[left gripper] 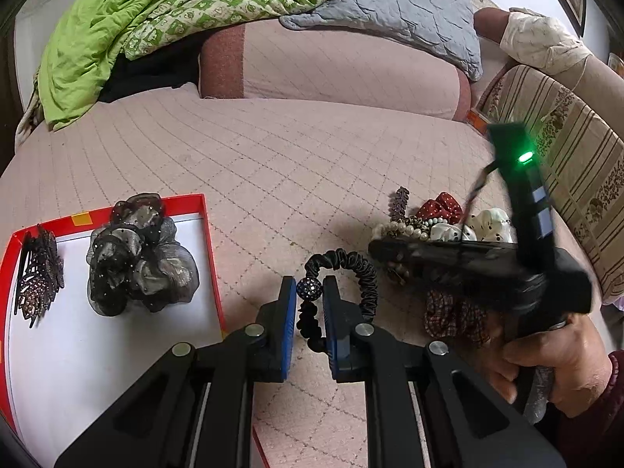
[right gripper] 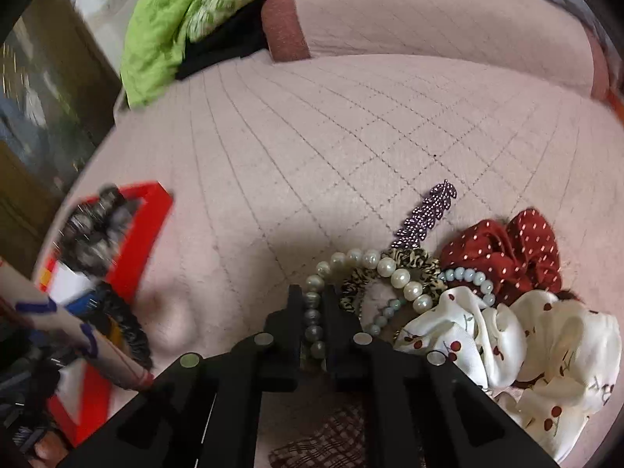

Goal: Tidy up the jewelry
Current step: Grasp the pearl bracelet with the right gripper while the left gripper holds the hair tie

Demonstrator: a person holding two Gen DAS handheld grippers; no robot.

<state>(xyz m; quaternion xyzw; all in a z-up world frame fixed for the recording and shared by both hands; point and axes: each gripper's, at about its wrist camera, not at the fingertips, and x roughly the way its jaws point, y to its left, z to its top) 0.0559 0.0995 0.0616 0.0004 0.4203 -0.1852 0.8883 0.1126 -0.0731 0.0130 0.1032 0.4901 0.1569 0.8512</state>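
Observation:
My left gripper (left gripper: 309,291) is shut on a black hair tie with a sparkly bead (left gripper: 358,273), held over the pink bedspread just right of a red-rimmed box (left gripper: 202,210). The box holds a grey tulle scrunchie (left gripper: 140,253) and dark hair clips (left gripper: 39,273). My right gripper (right gripper: 312,296) is shut on a pearl bracelet (right gripper: 386,267) in a pile with a leopard scrunchie (right gripper: 413,259), a red dotted scrunchie (right gripper: 507,249), a white cherry scrunchie (right gripper: 526,335), a purple leaf clip (right gripper: 425,214) and a pale blue bead bracelet (right gripper: 468,277).
A plaid scrunchie (left gripper: 452,316) lies near the pile. The right gripper body (left gripper: 487,261) and hand sit at right in the left wrist view. A green quilt (left gripper: 117,31), grey pillow (left gripper: 409,4) and pink bolster (left gripper: 331,66) lie at the back.

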